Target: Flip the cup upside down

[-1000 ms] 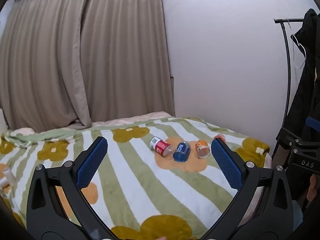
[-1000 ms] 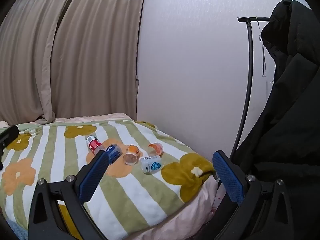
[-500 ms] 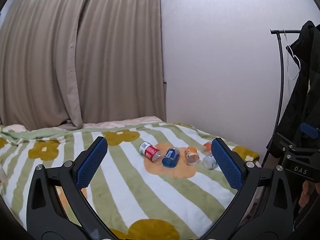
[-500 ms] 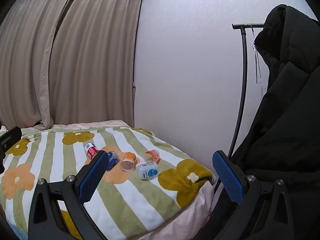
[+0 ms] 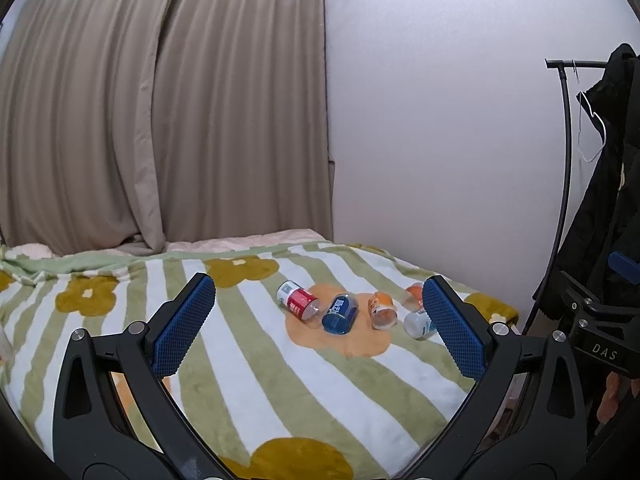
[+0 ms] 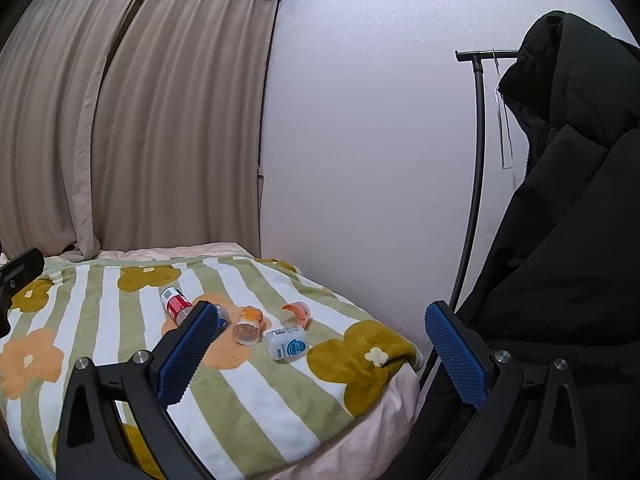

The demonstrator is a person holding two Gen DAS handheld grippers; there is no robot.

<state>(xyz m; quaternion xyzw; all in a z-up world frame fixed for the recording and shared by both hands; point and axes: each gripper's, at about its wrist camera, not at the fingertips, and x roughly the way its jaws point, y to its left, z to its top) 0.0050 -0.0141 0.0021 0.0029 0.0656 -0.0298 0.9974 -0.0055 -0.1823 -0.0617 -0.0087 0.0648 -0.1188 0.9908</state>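
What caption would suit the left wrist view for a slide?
Open left gripper above a striped blanket, facing five small cups lying on their sides.

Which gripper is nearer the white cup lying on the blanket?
Hard to say; neither is close. The left gripper faces the white cup head-on; the right gripper sits off toward the coat side, both open.

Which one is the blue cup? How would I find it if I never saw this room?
Look at the striped flower blanket on the bed and find the orange flower near the wall. Five small cups lie tipped over there. The blue cup is second from the left, beside the red cup, the only dark blue one.
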